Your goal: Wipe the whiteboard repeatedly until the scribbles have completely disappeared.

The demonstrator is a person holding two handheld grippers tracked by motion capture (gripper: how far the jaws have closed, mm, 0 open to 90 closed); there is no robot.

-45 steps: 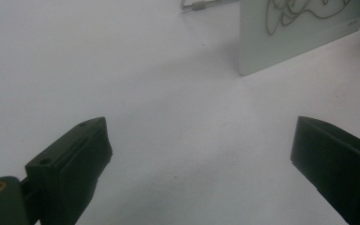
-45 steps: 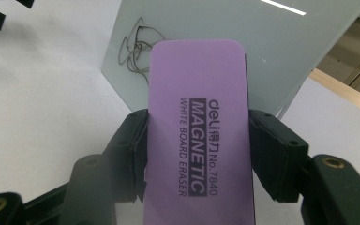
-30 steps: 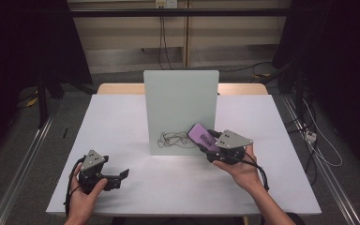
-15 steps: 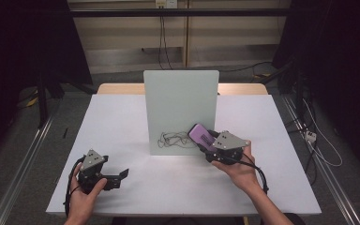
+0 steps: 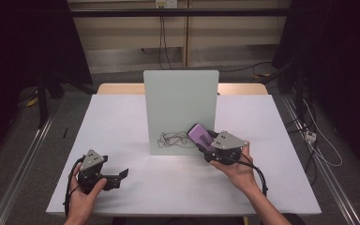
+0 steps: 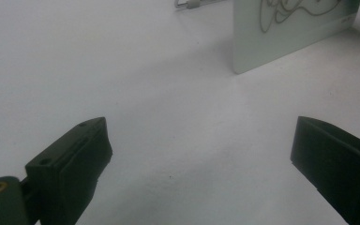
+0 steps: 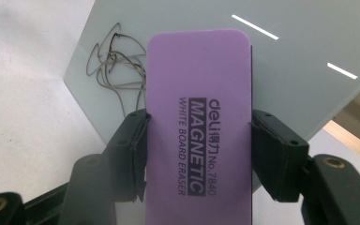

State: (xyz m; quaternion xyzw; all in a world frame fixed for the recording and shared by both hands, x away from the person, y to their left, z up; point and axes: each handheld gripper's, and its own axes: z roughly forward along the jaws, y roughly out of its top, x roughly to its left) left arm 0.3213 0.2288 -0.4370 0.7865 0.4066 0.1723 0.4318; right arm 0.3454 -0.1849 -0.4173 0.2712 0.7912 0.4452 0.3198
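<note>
Right tool [image 7: 199, 154] clenched on smooth purple rounded eraser [image 7: 199, 103]; left tool [image 6: 197, 154] released, near glossy, perhaps glass, board [image 6: 290, 33].

Purple whiteboard eraser [image 7: 199, 117], label up, tilted toward, perhaps touching, the scribbled upright whiteboard [image 5: 180, 101].

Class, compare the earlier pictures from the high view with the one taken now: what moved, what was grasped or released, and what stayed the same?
Nothing visibly changed. The right tongs stay shut on the purple eraser, held up near the scribble on the whiteboard. The left tongs stay open and empty over the table.
</note>
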